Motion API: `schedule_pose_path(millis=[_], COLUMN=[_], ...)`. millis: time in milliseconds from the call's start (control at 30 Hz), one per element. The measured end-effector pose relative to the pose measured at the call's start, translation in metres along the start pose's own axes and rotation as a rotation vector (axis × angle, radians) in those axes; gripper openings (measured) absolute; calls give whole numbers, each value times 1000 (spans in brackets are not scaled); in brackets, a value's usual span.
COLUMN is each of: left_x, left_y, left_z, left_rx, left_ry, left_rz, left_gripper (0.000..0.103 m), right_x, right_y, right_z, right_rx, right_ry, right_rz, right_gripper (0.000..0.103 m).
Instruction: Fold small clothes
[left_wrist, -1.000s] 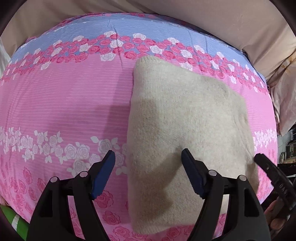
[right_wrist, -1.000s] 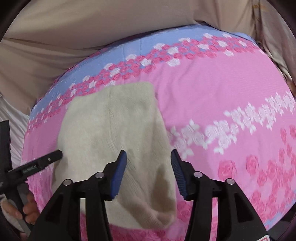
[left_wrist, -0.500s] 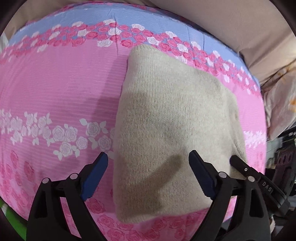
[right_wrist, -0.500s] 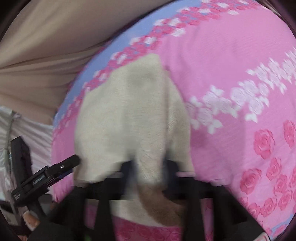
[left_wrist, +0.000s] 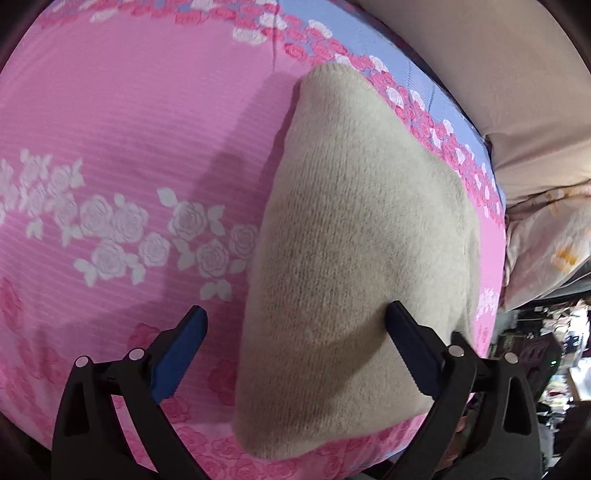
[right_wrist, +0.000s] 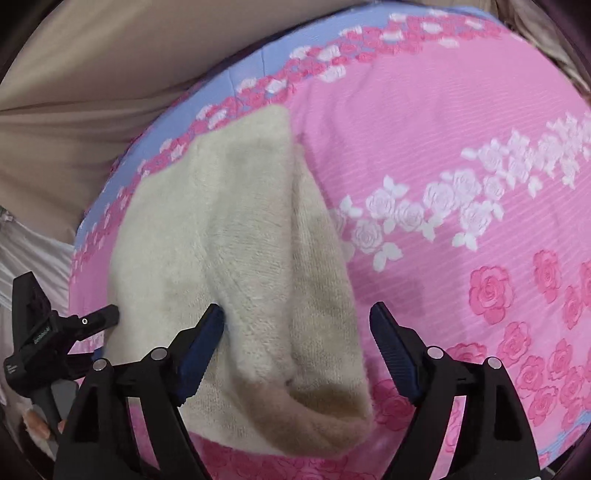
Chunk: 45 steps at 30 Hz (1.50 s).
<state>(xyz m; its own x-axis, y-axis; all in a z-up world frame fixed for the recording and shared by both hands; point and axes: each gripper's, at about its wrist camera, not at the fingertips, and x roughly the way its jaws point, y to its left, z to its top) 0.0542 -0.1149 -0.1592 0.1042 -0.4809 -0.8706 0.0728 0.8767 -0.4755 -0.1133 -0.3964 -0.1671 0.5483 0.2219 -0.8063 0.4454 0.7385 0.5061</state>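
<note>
Both grippers sit closer to the garment than a second ago; right gripper jaws, narrow a second ago, now spread wide, and a thick fold now lies along the garment's right side

Left wrist view, left to right: pink rose-print bedsheet (left_wrist: 129, 155), then left gripper (left_wrist: 297, 325) with jaws spread wide, empty; left finger over bare sheet, right finger (left_wrist: 410, 350) over or resting on the beige knit garment (left_wrist: 354, 258), contact unclear. Garment lies flat on the sheet, folded to a rough rectangle, fuzzy ribbed knit, near edge rounded, far corner reaching the blue floral border (left_wrist: 436, 110). Beige fabric (left_wrist: 498, 74) beyond the bed

Right wrist view, left to right: left gripper's black tip (right_wrist: 99, 317) at the garment's left edge, then garment (right_wrist: 207, 229) with the doubled fold (right_wrist: 303, 302) along its right side, fold end open toward the camera. Right gripper (right_wrist: 295, 325) spread wide, straddling the fold, gripping nothing; left finger (right_wrist: 201, 343) against the fold's left flank, right finger over the pink sheet (right_wrist: 461, 147)

No containers in view
</note>
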Motion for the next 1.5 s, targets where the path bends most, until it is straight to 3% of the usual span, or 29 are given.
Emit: schedule_pose_path(millis=[133,233,267,300,333,400,467,567,667,733,800,867,900,933,1033,1100,1200,1267,1300,1333,1367,1500], left_x=[16,19,19,19,18,7,-11,-43,-65,-58,-38,-9,0,1,-12,-12,-15,-15,-17,-17,-18,-31], left_y=[10,15,13,11,6,-3,-17,-43,-74,-81,-72,-54,-38,-29,-13,-12,-14,-18,-16,-10,-6,5], left_z=[0,0,0,0,0,0,0,-3,-10,-15,-20,-29,-37,-40,-53,-53,-49,-49,-49,-49,-49,-44], left_rx=[-71,-112,-101,-90,-77,-52,-18,48,153,182,171,124,80,63,68,76,95,106,104,97,87,41], left_ry=[33,37,37,37,49,32,15,-18,-60,-58,-33,15,20,9,-64,-61,-71,-77,-79,-76,-71,-90], left_rz=[-62,-112,-111,-127,-161,-150,-172,-242,-268,-246,-186,-95,-74,-76,-69,-66,-51,-44,-44,-47,-56,-91], left_gripper=[98,98,98,76,70,51,48,47,48,51,53,53,53,53,54,54,54,56,59,59,59,57], right_x=[21,23,24,25,21,6,-23,-77,-112,-104,-67,-27,-18,-18,-26,-26,-22,-27,-30,-31,-34,-85], right_y=[-27,-22,-19,-15,-12,-2,5,18,21,6,-16,-41,-47,-47,-29,-20,-13,-5,0,7,17,82], right_z=[-7,-8,-8,-7,-5,-2,4,14,16,13,8,-6,-12,-18,-18,-12,3,15,16,18,19,26], right_rx=[205,193,180,173,167,135,114,40,-40,-53,-24,44,69,72,-9,-48,-8,-11,-28,-61,-87,-250], right_ry=[70,48,52,71,60,25,-42,-153,-207,-176,-98,5,18,-5,-51,-44,-12,-36,-43,-31,-18,-96], right_rz=[231,244,247,281,273,269,288,292,238,194,172,125,146,162,133,86,32,15,25,56,87,292], right_gripper=[82,86,73,59,52,39,27,26,26,30,37,41,41,47,48,48,62,64,63,36,23,22])
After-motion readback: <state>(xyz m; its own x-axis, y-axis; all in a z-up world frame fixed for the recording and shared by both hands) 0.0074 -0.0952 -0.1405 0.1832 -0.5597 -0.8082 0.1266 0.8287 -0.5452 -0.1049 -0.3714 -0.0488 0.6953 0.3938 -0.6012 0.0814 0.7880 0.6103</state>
